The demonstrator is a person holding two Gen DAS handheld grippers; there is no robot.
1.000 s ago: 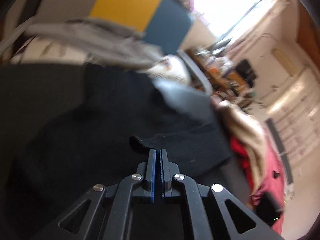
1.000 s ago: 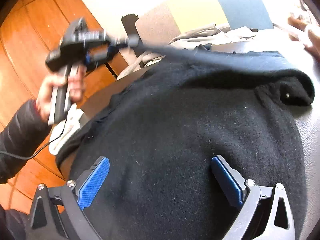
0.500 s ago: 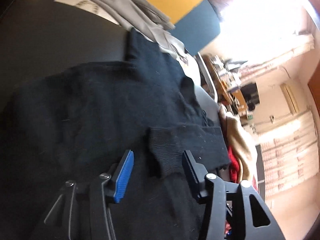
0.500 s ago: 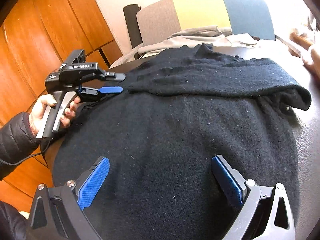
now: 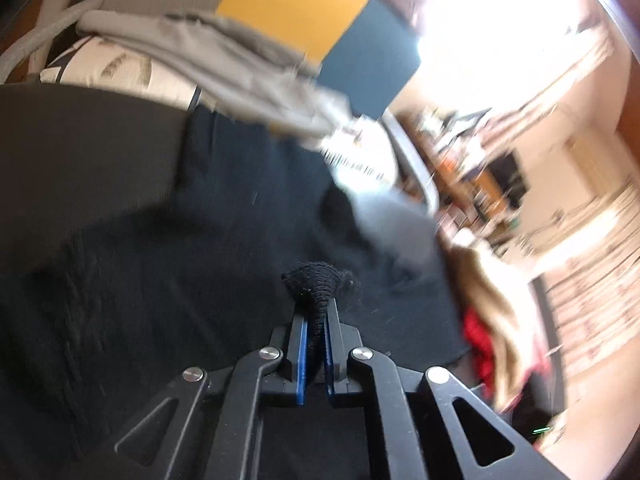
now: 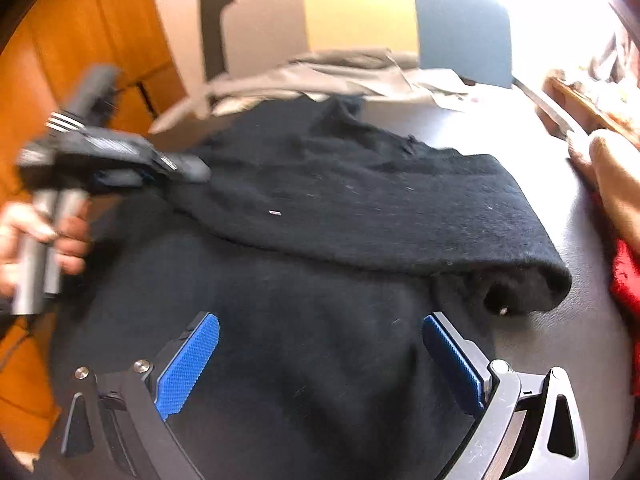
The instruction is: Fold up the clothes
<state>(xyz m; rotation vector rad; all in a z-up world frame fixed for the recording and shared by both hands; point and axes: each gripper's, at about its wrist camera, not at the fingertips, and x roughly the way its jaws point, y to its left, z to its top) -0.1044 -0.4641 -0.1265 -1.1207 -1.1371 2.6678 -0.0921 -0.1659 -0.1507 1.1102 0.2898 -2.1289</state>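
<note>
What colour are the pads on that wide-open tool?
Bright blue pads, clearest in the right wrist view.

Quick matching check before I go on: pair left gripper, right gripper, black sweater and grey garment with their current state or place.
1 left gripper
2 right gripper
3 black sweater
4 grey garment

a lies spread out, one sleeve folded across
b open, above the knit
c heaped beyond the sweater, by the chair back
d shut on a cuff

Pairs: 1-d, 2-b, 3-a, 4-c

A black knitted sweater point(image 6: 320, 320) lies spread across the dark counter point(image 6: 560, 344), one sleeve point(image 6: 380, 208) folded over its body, the ribbed cuff point(image 5: 316, 284) bunched upward.
</note>
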